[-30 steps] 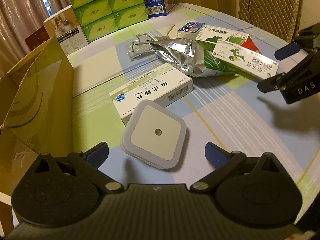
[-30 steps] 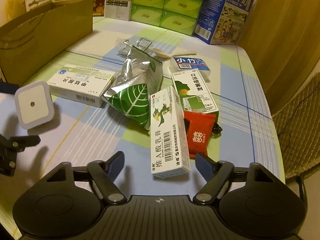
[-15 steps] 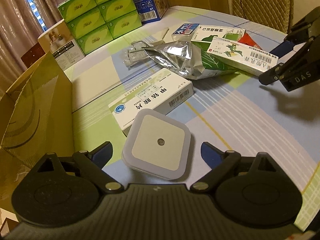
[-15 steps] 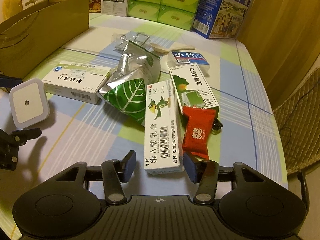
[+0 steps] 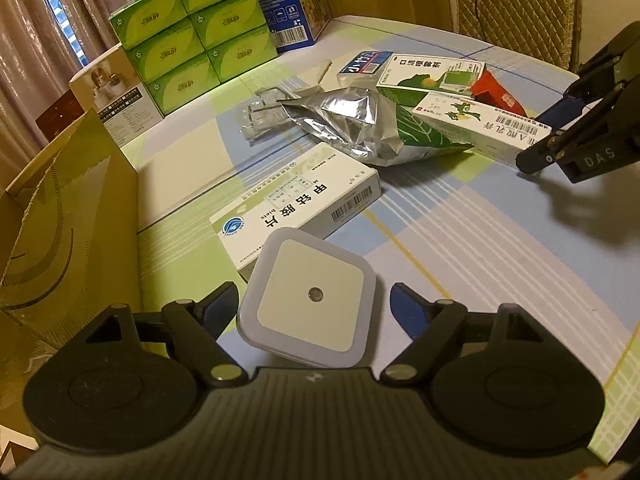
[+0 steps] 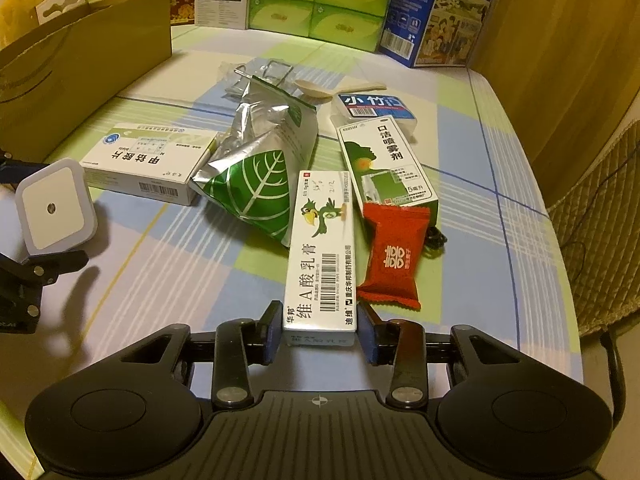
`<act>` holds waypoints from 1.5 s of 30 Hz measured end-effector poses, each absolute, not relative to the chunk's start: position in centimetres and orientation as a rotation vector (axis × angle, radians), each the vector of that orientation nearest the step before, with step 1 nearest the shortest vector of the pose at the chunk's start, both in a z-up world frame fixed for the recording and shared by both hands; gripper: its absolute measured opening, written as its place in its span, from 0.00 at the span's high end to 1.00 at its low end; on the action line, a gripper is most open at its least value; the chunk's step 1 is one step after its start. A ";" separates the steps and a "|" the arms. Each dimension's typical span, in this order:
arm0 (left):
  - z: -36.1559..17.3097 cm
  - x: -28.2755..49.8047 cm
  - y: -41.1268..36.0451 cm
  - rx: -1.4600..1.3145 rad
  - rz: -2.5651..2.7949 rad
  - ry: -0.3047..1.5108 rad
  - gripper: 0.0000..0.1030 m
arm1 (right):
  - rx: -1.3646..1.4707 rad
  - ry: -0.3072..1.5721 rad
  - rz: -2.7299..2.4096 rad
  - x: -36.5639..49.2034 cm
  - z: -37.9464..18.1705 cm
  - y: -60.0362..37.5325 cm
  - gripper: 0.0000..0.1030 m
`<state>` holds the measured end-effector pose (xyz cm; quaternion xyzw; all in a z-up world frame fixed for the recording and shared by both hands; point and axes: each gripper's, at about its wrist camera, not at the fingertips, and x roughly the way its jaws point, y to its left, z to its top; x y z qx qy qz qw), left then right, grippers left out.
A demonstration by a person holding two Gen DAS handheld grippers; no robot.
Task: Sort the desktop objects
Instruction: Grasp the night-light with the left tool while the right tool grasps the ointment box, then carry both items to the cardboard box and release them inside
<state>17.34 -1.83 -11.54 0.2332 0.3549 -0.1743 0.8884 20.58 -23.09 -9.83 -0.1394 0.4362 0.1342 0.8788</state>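
A: Closing on things, both of them? What has the left tool [image 5: 310, 306] got?

B: Its jaws have just been narrowing around the night light [image 5: 308, 300], which sits between them on the counter [image 5: 500, 264], leaning on the near end of the white box [image 5: 296, 208]. There are gaps on both sides, so the pads are not on it yet.

A: And the right tool [image 6: 318, 330]?

B: Its jaws have just been closing too, and now flank the near end of the ointment box [image 6: 322, 256]. The pads look to be against its sides, or very nearly.

A: Where is that from the white box?

B: Right of it, past the foil bag [image 6: 260, 168]. A red sachet [image 6: 394, 258] lies just beside the ointment box, and the spray box [image 6: 384, 166] is behind the sachet.
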 end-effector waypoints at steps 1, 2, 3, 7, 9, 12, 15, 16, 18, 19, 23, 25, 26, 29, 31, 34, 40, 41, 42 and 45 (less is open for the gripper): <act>-11.5 17.4 -1.8 0.481 -0.362 0.738 0.23 | -0.284 0.911 0.279 20.6 -9.8 -23.2 0.65; -11.6 17.4 -1.8 0.476 -0.363 0.742 0.25 | -0.275 0.914 0.279 20.6 -9.8 -23.2 0.65; -11.6 17.4 -1.7 0.471 -0.364 0.746 0.27 | -0.268 0.917 0.279 20.6 -9.8 -23.3 0.65; -11.5 17.4 -1.6 0.457 -0.355 0.751 0.33 | -0.243 0.928 0.278 20.5 -9.7 -23.4 0.65; -11.4 17.4 -1.5 0.449 -0.350 0.755 0.37 | -0.226 0.935 0.277 20.3 -9.6 -23.5 0.65; -11.1 17.4 -1.3 0.424 -0.348 0.768 0.39 | -0.194 0.947 0.278 19.9 -9.4 -23.7 0.65; -10.8 17.2 -1.0 0.366 -0.343 0.786 0.41 | -0.138 0.965 0.280 19.2 -9.1 -24.0 0.65; -10.6 17.1 -0.9 0.328 -0.350 0.798 0.41 | -0.125 0.968 0.282 18.9 -9.0 -24.1 0.65; -10.4 16.9 -0.6 0.264 -0.361 0.813 0.41 | -0.122 0.971 0.285 18.5 -9.0 -24.1 0.65; -10.3 16.7 -0.7 0.259 -0.359 0.813 0.41 | -0.123 0.971 0.285 18.3 -9.1 -24.1 0.65; -10.3 15.9 -1.8 0.341 -0.327 0.767 0.33 | -0.122 0.968 0.283 18.2 -9.5 -24.2 0.65; -10.4 15.8 -2.5 0.413 -0.317 0.733 0.32 | -0.123 0.965 0.283 18.2 -9.5 -24.2 0.65; -10.5 15.9 -2.7 0.431 -0.317 0.726 0.31 | -0.122 0.962 0.284 18.3 -9.6 -24.2 0.65; -10.7 16.3 -3.4 0.472 -0.318 0.716 0.31 | -0.122 0.959 0.285 18.6 -9.7 -24.2 0.63; -11.0 16.6 -3.8 0.496 -0.317 0.714 0.31 | -0.124 0.957 0.285 18.8 -9.8 -24.2 0.58; -11.3 16.9 -4.2 0.516 -0.316 0.722 0.32 | -0.128 0.953 0.287 19.1 -10.0 -24.0 0.50; -11.8 17.5 -4.4 0.517 -0.315 0.739 0.36 | -0.150 0.937 0.283 19.8 -10.3 -23.8 0.49; -11.8 17.6 -4.4 0.519 -0.314 0.739 0.36 | -0.153 0.935 0.282 19.8 -10.3 -23.8 0.49; -11.8 17.6 -4.4 0.520 -0.312 0.740 0.37 | -0.157 0.933 0.282 19.9 -10.4 -23.7 0.49; -11.8 17.8 -4.4 0.505 -0.307 0.747 0.37 | -0.167 0.932 0.280 20.2 -10.6 -23.6 0.49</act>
